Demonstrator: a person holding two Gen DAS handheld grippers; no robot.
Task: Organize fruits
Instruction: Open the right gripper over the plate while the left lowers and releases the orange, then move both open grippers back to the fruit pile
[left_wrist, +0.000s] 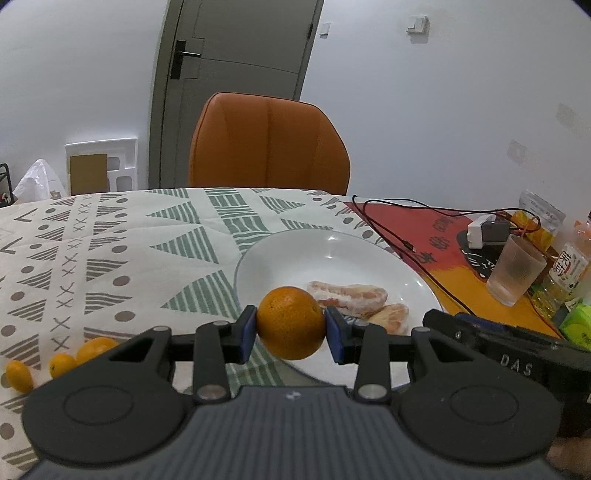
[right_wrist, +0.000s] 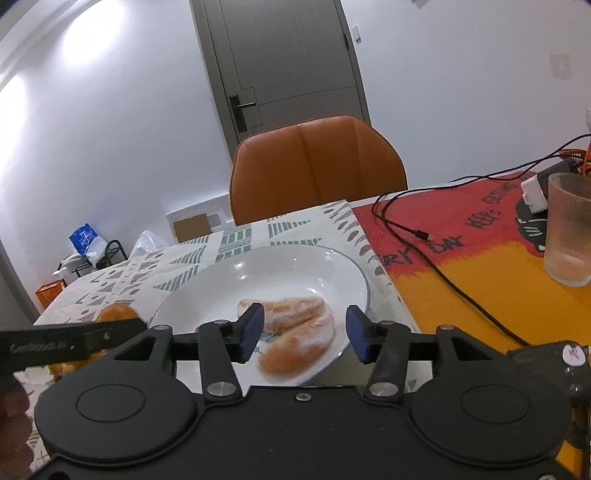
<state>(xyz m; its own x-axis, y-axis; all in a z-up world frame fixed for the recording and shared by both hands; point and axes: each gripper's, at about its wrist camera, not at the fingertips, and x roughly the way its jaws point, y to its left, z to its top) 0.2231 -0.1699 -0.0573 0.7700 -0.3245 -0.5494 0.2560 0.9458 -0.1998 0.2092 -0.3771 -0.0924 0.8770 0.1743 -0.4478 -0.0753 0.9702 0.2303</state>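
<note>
Left tongs (left_wrist: 290, 328) clamped on a round, dimpled orange mandarin (left_wrist: 290, 322), held over the near rim of a glossy white ceramic plate (left_wrist: 295, 251). Right tongs (right_wrist: 305, 331) spread wide, holding nothing, above that plate (right_wrist: 229, 284). Two pale peeled pomelo wedges (right_wrist: 295, 332) lying side by side, long axes running left-right. Three small oval kumquats (left_wrist: 61, 363) on the patterned cloth-covered counter (left_wrist: 110, 240).

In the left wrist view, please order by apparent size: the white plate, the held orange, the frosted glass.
1. white plate
2. orange, clamped in the left gripper, so nearness enlarges it
3. frosted glass, only slightly smaller; this order is unsure
</note>
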